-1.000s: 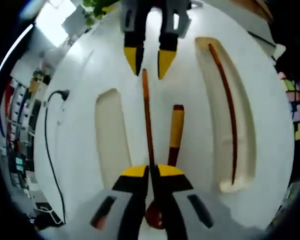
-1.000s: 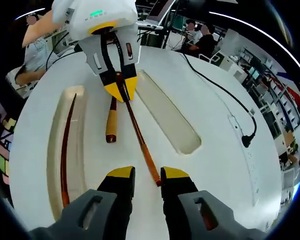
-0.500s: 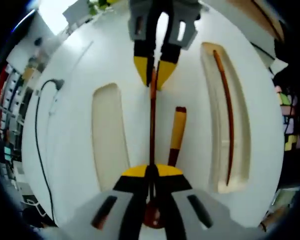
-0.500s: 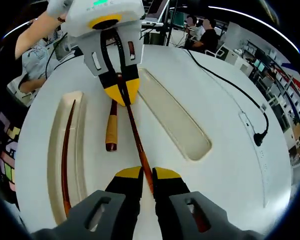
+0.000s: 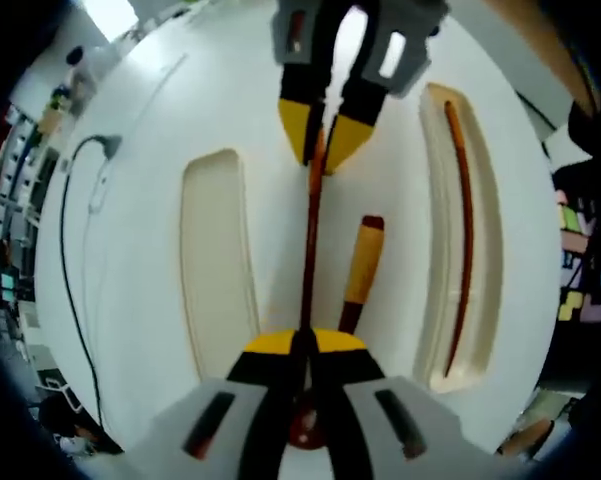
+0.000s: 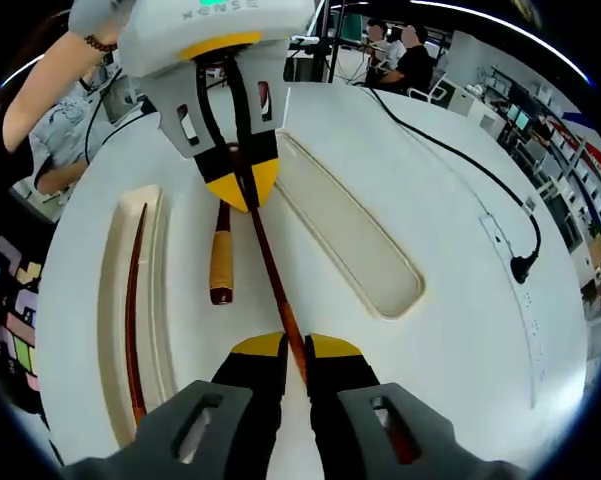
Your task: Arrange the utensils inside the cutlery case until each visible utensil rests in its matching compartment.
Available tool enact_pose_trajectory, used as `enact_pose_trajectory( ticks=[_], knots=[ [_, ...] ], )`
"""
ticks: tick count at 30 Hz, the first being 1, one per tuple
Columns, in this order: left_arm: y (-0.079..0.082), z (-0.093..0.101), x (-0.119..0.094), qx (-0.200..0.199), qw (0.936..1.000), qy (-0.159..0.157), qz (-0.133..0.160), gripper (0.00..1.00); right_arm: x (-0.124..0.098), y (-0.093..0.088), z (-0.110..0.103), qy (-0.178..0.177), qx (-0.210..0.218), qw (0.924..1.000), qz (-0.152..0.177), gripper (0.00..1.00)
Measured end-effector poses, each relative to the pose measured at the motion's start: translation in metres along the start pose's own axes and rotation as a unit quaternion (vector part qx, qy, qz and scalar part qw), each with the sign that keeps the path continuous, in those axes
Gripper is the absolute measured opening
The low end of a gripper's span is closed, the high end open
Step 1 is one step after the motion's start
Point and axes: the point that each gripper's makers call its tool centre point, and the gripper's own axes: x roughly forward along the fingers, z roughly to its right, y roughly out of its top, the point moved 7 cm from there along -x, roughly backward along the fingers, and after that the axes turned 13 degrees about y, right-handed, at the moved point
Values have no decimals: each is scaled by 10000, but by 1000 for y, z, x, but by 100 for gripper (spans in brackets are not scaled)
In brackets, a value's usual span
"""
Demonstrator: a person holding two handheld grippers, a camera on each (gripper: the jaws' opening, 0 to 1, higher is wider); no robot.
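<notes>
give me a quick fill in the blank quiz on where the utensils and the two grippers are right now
1. The left gripper and the right gripper each grip one end of the long thin ____ stick.
2. The thin curved dark stick lies ____ a long cream compartment.
3. The other cream compartment is ____.

Missing: brown; inside; empty

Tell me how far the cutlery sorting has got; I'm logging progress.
Done: one thin brown stick lies in its long compartment. In hand: both the left hand-held gripper and right hand-held gripper clamp the long spoon. Left: the spoon, the short yellow-handled utensil, and the other compartment unfilled.
</notes>
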Motion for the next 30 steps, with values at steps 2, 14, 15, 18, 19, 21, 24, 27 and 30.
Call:
enact_pose_trajectory(
  ticks=[2, 14, 15, 18, 19, 21, 24, 27, 30],
  knots=[
    [1, 0, 0, 31, 10000, 29, -74, 4, 0, 1, -1, -38, -7, 10000, -44, 6],
    [-9, -4, 0, 154, 9980, -85, 613, 3, 0, -1, -1, -90, -200, 9998, 30, 5],
    [-9, -3, -1, 309, 9975, -36, 633, 3, 0, -1, -1, -71, -243, 9997, 37, 5],
    [-7, -4, 0, 414, 9972, -54, 619, 3, 1, 0, -2, -91, -366, 9993, -32, 5],
    [-6, -6, 0, 384, 9975, -81, 588, 3, 1, 1, -2, -97, -397, 9991, -81, 5],
    [-5, -8, 1, 406, 9979, -43, 511, 3, 1, 2, -1, -90, -412, 9990, -129, 5],
    [-3, -9, 1, 488, 9981, -11, 369, 3, 1, 3, 0, -72, -371, 9991, -167, 5],
    [-1, -8, -4, 589, 9975, -53, 387, 3, -2, 3, 1, -72, -396, 9989, -253, 4],
    [-1, -9, -12, 654, 9968, 19, 459, 3, -13, 8, 1, -175, -433, 9988, -172, 5]
  ],
)
